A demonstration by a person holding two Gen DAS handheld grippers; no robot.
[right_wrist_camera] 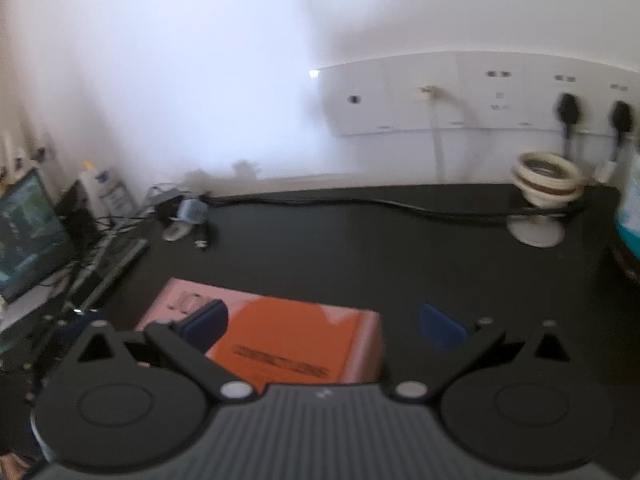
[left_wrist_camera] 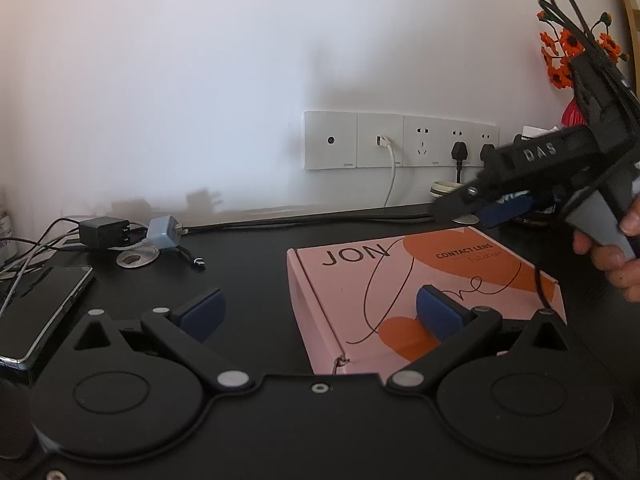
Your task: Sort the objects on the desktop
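Note:
A pink and orange contact lens box (left_wrist_camera: 420, 296) lies flat on the black desk (left_wrist_camera: 248, 256). My left gripper (left_wrist_camera: 316, 312) is open just above the desk, its right finger over the box's near left part and its left finger over bare desk. In the left wrist view my right gripper (left_wrist_camera: 472, 204) hangs in the air beyond the box's far right corner, held by a hand (left_wrist_camera: 612, 256). The blurred right wrist view shows that gripper (right_wrist_camera: 324, 326) open above the same box (right_wrist_camera: 280, 340), nothing between its fingers.
A smartphone (left_wrist_camera: 40, 312) lies at the left, with chargers and tangled cables (left_wrist_camera: 120, 232) behind it. A wall socket strip (left_wrist_camera: 400, 140) has several plugs in it. Tape rolls on a white stand (right_wrist_camera: 544, 184) sit at the back right, near orange flowers (left_wrist_camera: 568, 52). A lit screen (right_wrist_camera: 28, 232) stands far left.

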